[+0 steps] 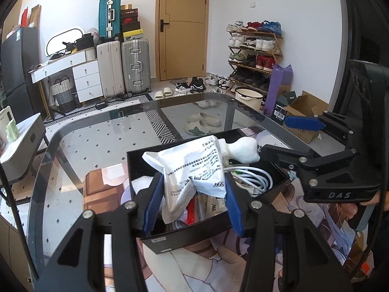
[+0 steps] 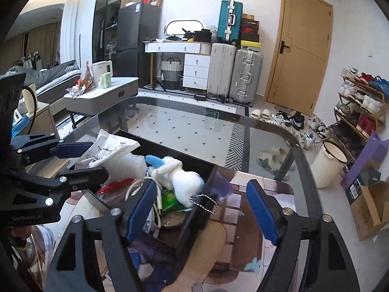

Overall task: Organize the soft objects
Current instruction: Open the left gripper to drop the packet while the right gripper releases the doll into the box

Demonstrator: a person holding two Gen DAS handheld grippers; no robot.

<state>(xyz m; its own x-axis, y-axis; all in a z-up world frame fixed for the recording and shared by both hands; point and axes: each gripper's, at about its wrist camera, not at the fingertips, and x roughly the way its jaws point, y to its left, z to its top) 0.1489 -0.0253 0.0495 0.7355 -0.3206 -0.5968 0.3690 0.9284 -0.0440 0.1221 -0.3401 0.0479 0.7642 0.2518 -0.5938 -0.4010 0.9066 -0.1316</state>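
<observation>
Right hand-held gripper [image 2: 201,209] straddles box wall [image 2: 194,216] (jaws apart).

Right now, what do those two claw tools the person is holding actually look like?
Both the left gripper and right gripper are black linkage frames with silver rivets and ridged blue finger pads. Pale lettering marks each body. A checked sleeve shows beneath the left one.

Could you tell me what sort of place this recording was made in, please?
Most likely a lived-in home, an entry or living area: a shoe rack full of trainers beside a wooden door, suitcases stacked by the wall, and a glass table.
</observation>
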